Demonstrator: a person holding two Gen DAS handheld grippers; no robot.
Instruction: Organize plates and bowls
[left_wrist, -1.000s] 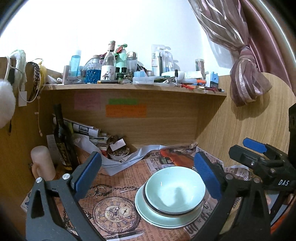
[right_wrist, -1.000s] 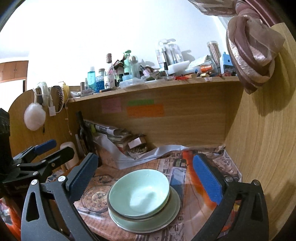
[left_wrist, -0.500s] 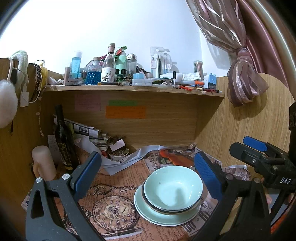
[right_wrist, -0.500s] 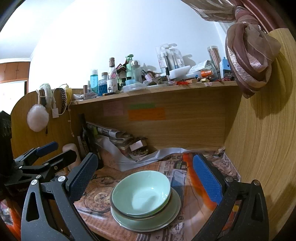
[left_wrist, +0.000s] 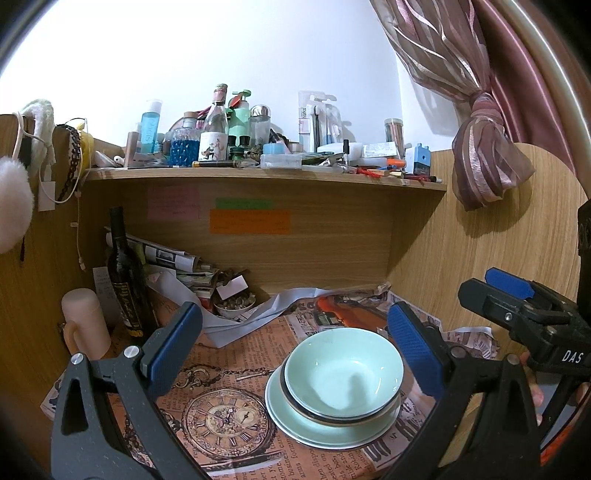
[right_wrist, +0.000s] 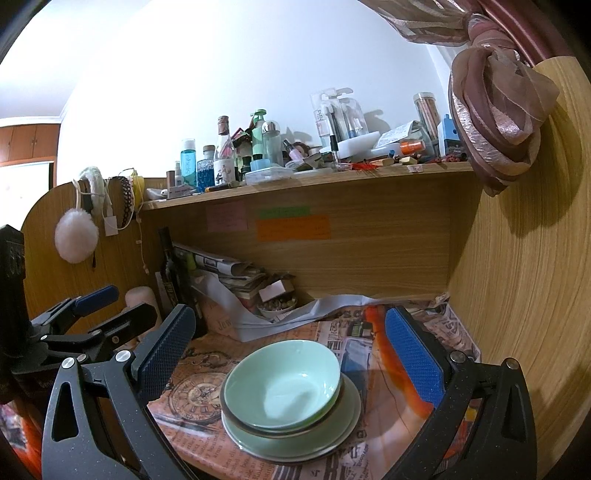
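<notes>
Left hand-held gripper (left_wrist: 295, 347) has its pads apart, empty, above the surface (left_wrist: 236, 369). Right hand-held gripper (right_wrist: 288, 349) is likewise spread and empty. Between each pair, at lower centre of frame, a bowl (left_wrist: 343, 373) sits nested on plates (left_wrist: 314, 428) atop newspaper (left_wrist: 221, 413).

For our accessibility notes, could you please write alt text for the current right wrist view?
A pale green bowl sits stacked on a green plate on newspaper-covered desk, framed by the open, empty right claw. The left claw, also open, shows at the left edge, and a cluttered shelf of bottles runs above.
</notes>
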